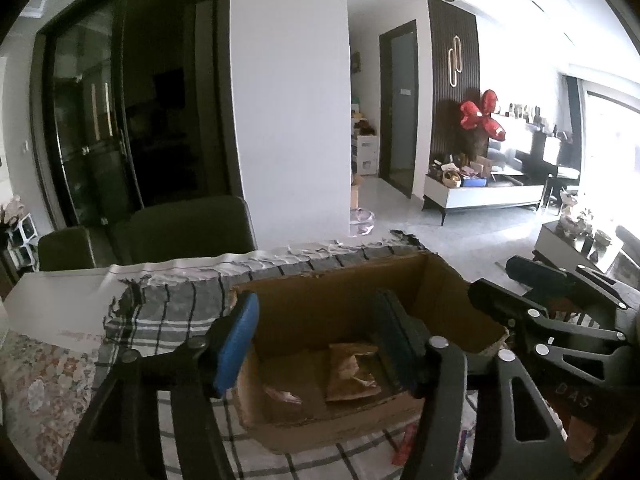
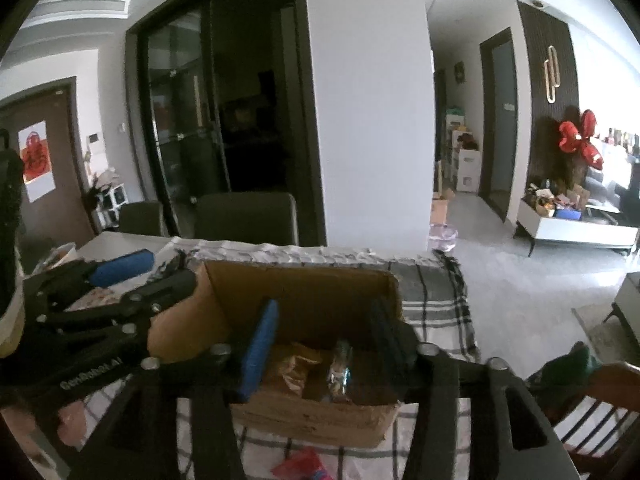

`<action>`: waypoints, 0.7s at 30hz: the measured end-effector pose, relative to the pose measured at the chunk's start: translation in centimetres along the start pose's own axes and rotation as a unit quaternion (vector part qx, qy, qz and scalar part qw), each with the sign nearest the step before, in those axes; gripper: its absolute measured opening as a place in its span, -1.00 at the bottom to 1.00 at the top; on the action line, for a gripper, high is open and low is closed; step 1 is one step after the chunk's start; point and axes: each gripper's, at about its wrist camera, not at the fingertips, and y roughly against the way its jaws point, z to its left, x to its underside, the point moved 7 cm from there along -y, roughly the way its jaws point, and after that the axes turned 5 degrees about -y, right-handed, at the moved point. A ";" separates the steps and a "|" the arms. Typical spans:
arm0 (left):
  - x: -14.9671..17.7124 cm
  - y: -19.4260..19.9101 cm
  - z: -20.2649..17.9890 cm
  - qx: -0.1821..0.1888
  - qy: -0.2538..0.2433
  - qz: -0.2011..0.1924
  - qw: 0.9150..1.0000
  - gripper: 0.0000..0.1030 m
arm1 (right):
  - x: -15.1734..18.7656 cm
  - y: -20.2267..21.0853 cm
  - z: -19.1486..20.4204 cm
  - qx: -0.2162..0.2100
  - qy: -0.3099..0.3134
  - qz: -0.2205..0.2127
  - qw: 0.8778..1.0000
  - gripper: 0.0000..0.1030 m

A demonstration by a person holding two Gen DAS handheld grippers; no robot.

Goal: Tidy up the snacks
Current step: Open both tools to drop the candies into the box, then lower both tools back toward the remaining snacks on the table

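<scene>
An open cardboard box (image 1: 340, 292) (image 2: 300, 284) stands on a checked cloth. In the left wrist view a brown snack packet (image 1: 352, 372) and a pale pinkish packet (image 1: 280, 394) lie on its floor. My left gripper (image 1: 316, 344) hangs over the box, open, with nothing between its pads. My right gripper (image 2: 324, 346) is open above the box too; beneath it lie a brown packet (image 2: 294, 368) and a silvery packet (image 2: 340, 372), untouched by the pads. Each gripper shows in the other's view: the right gripper (image 1: 560, 300) at the box's right, the left gripper (image 2: 140, 280) at its left.
The checked cloth (image 1: 168, 316) (image 2: 436, 312) covers the table. A red packet (image 2: 304, 466) lies on it in front of the box. Dark chairs (image 1: 188, 224) (image 2: 246, 216) stand behind the table, and a wooden chair (image 2: 600, 400) at the right.
</scene>
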 end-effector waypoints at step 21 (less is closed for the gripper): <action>1.0 8.8 -1.9 0.000 -0.029 -0.044 0.999 0.48 | 0.9 7.5 0.4 0.013 0.004 -0.037 0.999 0.13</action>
